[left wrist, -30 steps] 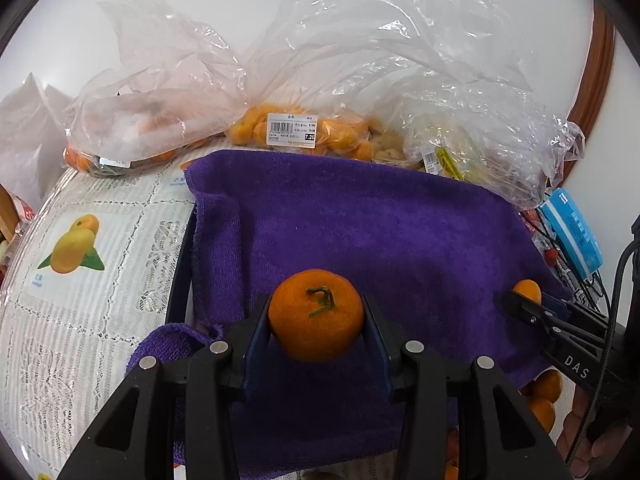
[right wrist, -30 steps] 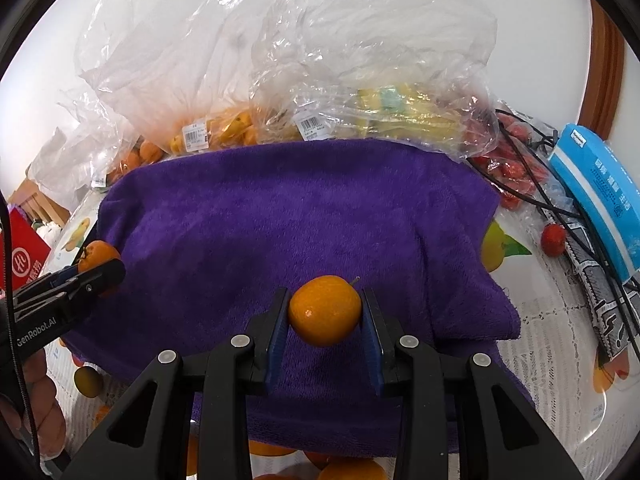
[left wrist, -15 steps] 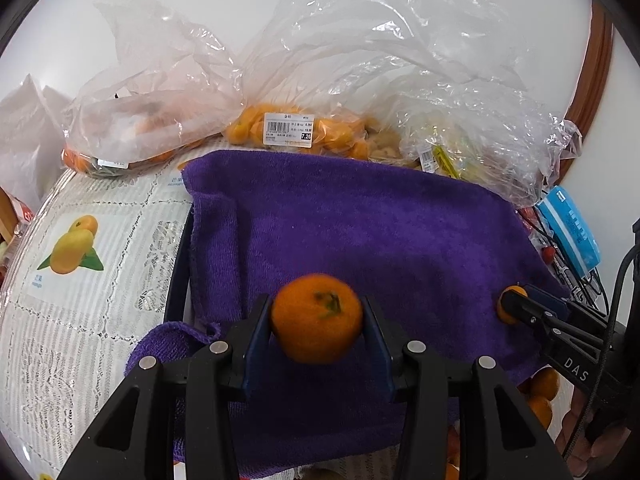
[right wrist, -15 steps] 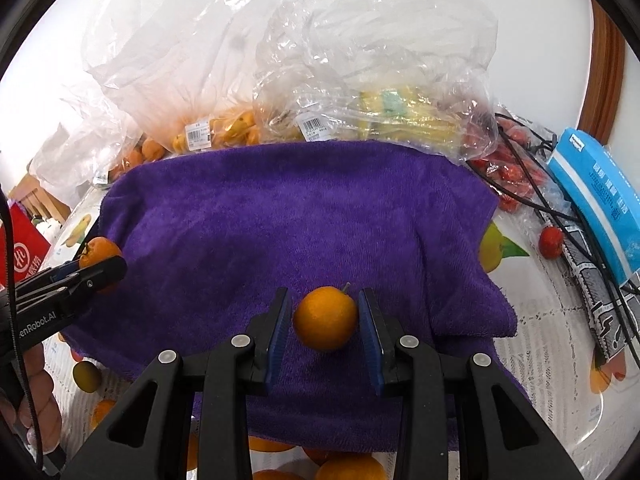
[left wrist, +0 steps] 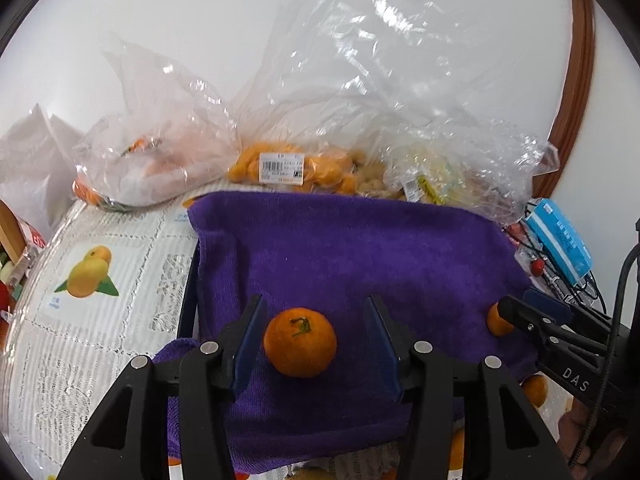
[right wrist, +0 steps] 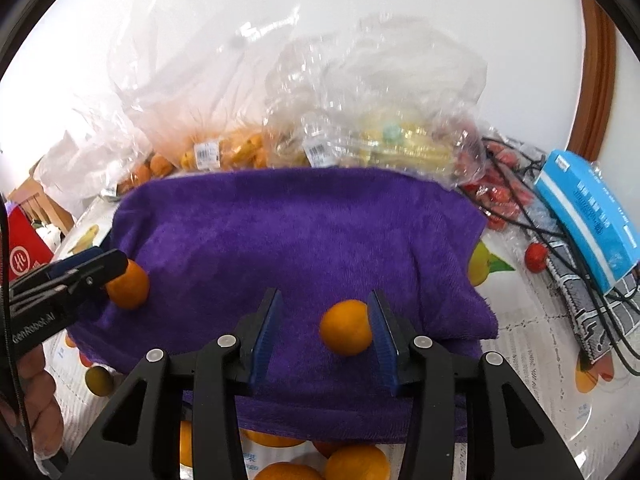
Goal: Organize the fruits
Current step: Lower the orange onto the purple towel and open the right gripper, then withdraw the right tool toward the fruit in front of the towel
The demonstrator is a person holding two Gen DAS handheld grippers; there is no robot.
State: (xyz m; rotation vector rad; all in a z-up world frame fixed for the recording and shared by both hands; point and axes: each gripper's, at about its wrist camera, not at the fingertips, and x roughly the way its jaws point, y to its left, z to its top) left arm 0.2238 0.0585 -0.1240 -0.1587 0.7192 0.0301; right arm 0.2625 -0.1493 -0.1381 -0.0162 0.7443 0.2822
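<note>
We see open purple towel [left wrist: 360, 248] mid-table; plastic fruit bags [left wrist: 320, 128] wall off the back, blue box [right wrist: 588, 216] and black cables [right wrist: 532, 200] crowd the right edge

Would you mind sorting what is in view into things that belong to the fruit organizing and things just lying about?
Job:
- stemmed orange
- smaller orange
- purple towel
- bagged fruit
- loose oranges

Lying about:
- blue box
- black cables
- red packet
</note>
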